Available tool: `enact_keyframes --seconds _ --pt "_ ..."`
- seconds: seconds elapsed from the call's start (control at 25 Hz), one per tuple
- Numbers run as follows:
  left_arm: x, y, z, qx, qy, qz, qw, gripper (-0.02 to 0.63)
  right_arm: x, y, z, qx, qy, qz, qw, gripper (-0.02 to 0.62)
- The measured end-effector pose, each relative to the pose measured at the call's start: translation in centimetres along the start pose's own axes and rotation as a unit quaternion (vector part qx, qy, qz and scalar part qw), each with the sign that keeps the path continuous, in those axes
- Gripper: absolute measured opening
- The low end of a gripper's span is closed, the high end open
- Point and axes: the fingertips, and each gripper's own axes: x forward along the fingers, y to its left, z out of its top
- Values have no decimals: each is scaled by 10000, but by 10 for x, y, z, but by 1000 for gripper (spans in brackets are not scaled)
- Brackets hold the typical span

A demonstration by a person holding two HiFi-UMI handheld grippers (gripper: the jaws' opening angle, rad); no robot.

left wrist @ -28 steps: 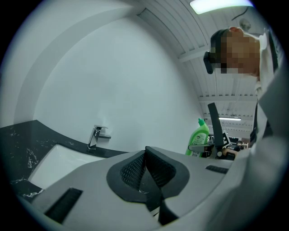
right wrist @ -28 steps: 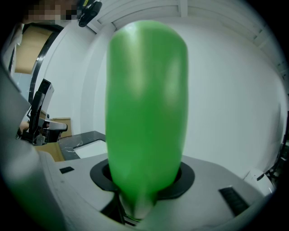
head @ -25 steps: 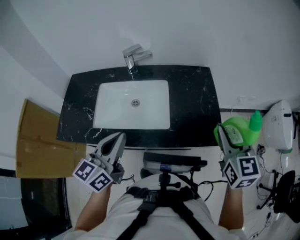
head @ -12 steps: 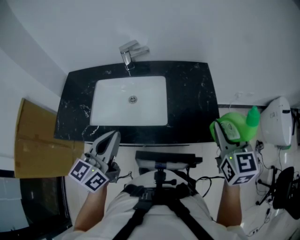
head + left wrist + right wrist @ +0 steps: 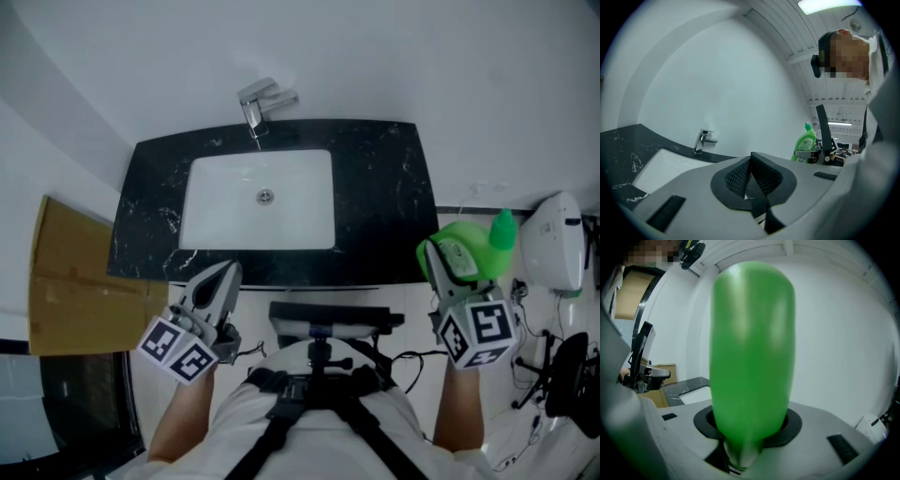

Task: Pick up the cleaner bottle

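The cleaner bottle (image 5: 476, 249) is bright green with a green cap and hangs in the air off the right end of the counter. My right gripper (image 5: 448, 259) is shut on it. In the right gripper view the bottle's body (image 5: 752, 348) fills the middle, clamped between the jaws of that gripper (image 5: 746, 439). My left gripper (image 5: 223, 274) is held in front of the counter's front edge, shut and empty. In the left gripper view its pads (image 5: 752, 174) meet, and the bottle (image 5: 805, 143) shows small at the right.
A black marble counter (image 5: 394, 202) holds a white sink basin (image 5: 216, 225) with a chrome faucet (image 5: 258, 103) behind it. A cardboard box (image 5: 70, 281) stands at the left. A white fixture (image 5: 553, 246) and cables are at the right. A camera rig (image 5: 328, 328) hangs on the person's chest.
The view has shifted slightly. The right gripper keeps the bottle in about the same place. The left gripper has not moved.
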Motion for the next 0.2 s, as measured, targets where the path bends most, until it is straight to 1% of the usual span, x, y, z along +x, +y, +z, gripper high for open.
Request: enact_keyframes --seconds 0.2 --pt "1 -1 0 10 5 0 10000 -6 -1 -2 -1 58 56 -101 9999 173"
